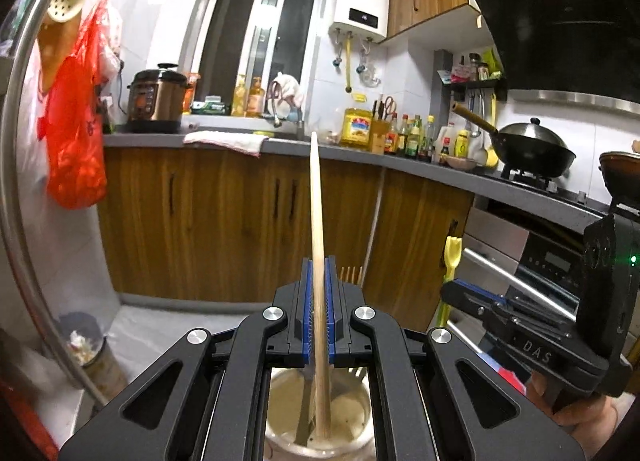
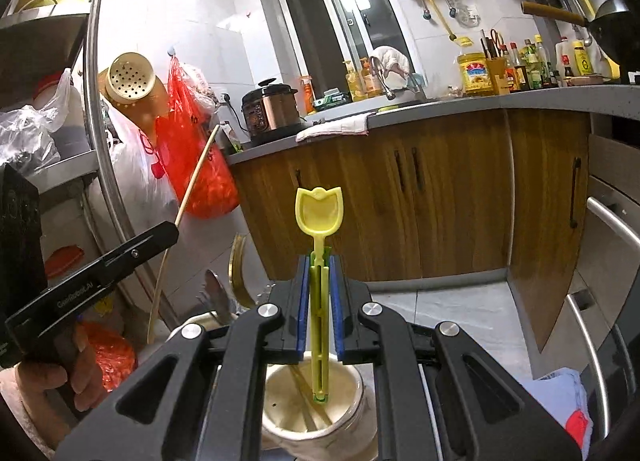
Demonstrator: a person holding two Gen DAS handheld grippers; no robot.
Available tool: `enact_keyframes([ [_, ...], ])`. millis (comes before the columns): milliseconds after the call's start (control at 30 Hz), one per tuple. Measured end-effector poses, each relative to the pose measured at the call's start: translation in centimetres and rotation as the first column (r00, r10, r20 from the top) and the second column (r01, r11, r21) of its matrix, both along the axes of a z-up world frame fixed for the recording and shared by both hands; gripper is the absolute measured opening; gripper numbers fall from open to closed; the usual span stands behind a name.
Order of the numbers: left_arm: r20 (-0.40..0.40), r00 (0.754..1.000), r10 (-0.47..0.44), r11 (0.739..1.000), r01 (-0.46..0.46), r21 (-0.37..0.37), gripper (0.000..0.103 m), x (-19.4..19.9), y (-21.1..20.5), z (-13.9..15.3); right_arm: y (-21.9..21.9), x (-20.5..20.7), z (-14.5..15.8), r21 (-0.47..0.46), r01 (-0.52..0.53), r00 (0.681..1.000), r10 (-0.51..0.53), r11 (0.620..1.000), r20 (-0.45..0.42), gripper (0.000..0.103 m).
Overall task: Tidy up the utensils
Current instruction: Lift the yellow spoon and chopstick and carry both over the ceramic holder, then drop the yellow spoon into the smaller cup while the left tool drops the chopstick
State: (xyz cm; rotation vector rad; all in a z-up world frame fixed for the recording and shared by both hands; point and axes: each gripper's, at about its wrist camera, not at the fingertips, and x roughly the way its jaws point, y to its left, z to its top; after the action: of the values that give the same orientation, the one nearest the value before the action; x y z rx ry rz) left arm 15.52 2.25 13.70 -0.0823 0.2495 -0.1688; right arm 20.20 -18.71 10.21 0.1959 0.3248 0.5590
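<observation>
My left gripper is shut on a long wooden chopstick that stands upright, its lower end inside a cream ceramic holder below the jaws. My right gripper is shut on a yellow plastic scoop held upright, its handle end reaching into a cream holder that holds other chopsticks. The right gripper and the scoop also show in the left wrist view. The left gripper and its chopstick show at the left of the right wrist view, beside a metal spoon.
A grey counter with wooden cabinets runs across the back, carrying a pressure cooker, oil bottles and a wok. A steel rack pole and red bag stand left. An oven is at right.
</observation>
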Motion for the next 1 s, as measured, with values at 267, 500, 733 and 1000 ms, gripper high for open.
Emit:
enact_keyframes([
  [267,0.000,0.999,0.034,0.999,-0.034,0.009,0.006,0.4,0.1,-3.1,1.1,0.5,-2.3,-0.076,-0.032,0.999,0.028,0.997,-0.046,0.010],
  [500,-0.086,0.996,0.016,1.000,-0.015,0.011,0.006,-0.6,0.3,-5.0,1.7,-0.5,-3.3,-0.129,-0.076,0.994,0.066,0.989,-0.085,0.010],
  [733,-0.172,0.985,0.005,1.000,-0.004,0.005,0.006,-1.6,0.6,-5.8,2.4,-1.5,-4.2,-0.183,-0.119,0.987,0.096,0.976,-0.132,0.010],
  [1000,-0.164,0.986,0.012,0.998,-0.002,0.063,0.006,-2.3,-0.5,-5.8,2.8,-1.6,-4.8,-0.200,-0.141,0.979,0.106,0.970,-0.174,0.010],
])
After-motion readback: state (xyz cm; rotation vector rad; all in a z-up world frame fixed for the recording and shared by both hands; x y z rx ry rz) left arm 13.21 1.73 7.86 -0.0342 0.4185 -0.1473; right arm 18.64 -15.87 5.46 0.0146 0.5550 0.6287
